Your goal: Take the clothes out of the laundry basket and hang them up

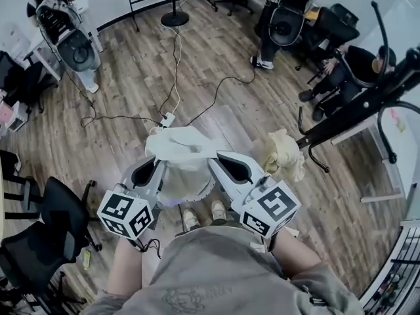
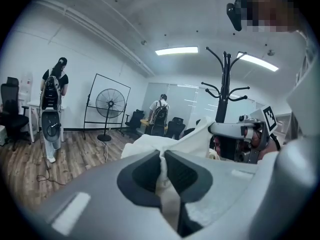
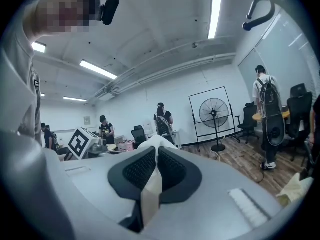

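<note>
Holding a white garment (image 1: pixel 184 148) above the wooden floor (image 1: pixel 197 64), pinching one edge in the left gripper's (image 2: pixel 161 159) jaws, another in the right gripper's (image 3: pixel 156 159) jaws, coat rack (image 1: pixel 354 107) at right.

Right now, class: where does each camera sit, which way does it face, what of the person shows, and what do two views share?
Head view: on the person's head, facing steeply down at the white garment both left gripper and right gripper clamp; forearms, shirt, shoes show.
Left gripper view: on that gripper, roughly level toward the coat stand; right gripper shows.
Right gripper view: on that gripper, roughly level toward the fan; left gripper's cube shows.
Shared: both gripper views show the fan.
</note>
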Demonstrator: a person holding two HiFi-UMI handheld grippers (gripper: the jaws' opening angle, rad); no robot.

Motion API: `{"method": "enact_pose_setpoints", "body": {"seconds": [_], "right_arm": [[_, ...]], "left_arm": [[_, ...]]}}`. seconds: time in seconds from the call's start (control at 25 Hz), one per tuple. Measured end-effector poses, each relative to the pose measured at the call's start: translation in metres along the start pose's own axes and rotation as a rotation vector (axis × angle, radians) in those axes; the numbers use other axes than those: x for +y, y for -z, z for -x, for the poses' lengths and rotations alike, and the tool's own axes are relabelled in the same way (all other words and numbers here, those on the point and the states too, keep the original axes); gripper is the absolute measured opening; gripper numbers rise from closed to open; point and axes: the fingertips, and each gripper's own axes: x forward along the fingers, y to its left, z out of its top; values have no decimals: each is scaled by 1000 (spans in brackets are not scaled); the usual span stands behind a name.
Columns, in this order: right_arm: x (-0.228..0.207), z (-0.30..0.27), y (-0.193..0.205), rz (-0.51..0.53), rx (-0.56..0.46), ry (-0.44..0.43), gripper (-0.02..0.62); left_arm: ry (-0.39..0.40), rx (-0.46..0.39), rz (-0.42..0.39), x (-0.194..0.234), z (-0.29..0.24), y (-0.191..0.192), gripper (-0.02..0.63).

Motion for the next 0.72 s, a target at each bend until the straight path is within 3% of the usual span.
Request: {"method": "enact_pose_setpoints", "body": {"seconds": [0.72], "right_arm": [[-46,44,-27,20,-98,168,43]], "left_arm": [[167,-28,-102,-44,-52,-39,28]]}}
